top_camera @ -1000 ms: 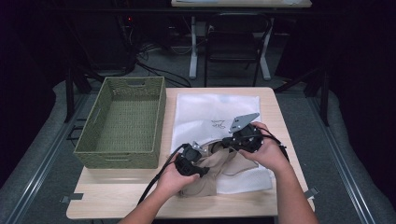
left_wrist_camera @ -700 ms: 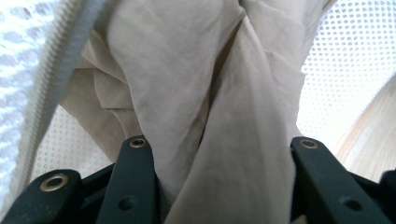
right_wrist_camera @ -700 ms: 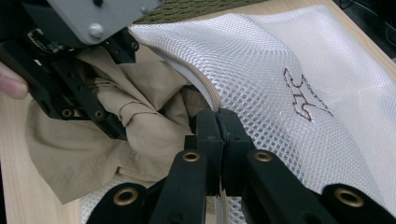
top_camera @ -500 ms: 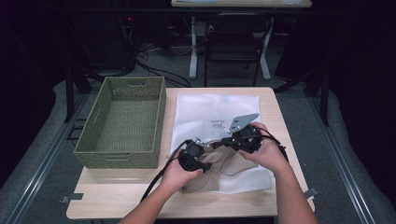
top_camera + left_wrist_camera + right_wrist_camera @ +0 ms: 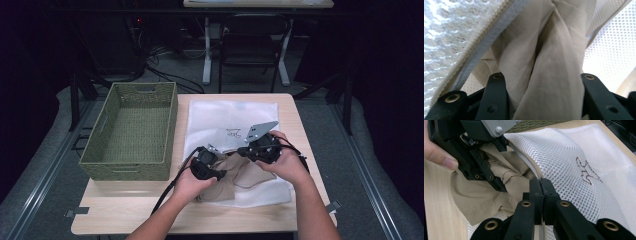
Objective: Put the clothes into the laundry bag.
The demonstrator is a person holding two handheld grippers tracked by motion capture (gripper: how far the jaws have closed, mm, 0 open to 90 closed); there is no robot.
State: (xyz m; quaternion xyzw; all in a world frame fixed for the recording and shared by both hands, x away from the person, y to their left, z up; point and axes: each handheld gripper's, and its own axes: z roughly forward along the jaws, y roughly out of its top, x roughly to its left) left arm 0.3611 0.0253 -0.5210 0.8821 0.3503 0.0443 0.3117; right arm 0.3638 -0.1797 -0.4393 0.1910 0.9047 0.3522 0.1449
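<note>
Left tongs (image 5: 216,161) pinching tan cloth (image 5: 544,62), feeding it into mesh bag (image 5: 579,152); right tongs (image 5: 541,185) clamping bag's zipper edge (image 5: 534,170), holding mouth open near bench's front edge (image 5: 200,227).

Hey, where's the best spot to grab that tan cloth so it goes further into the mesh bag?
Probably the loose tail of the tan cloth lying flat on the table, outside the white mesh bag. Come from the person's side, pinching a raised fold. The left gripper already clamps the bunched part at the opening; the right gripper pinches the bag's zipper edge.
</note>
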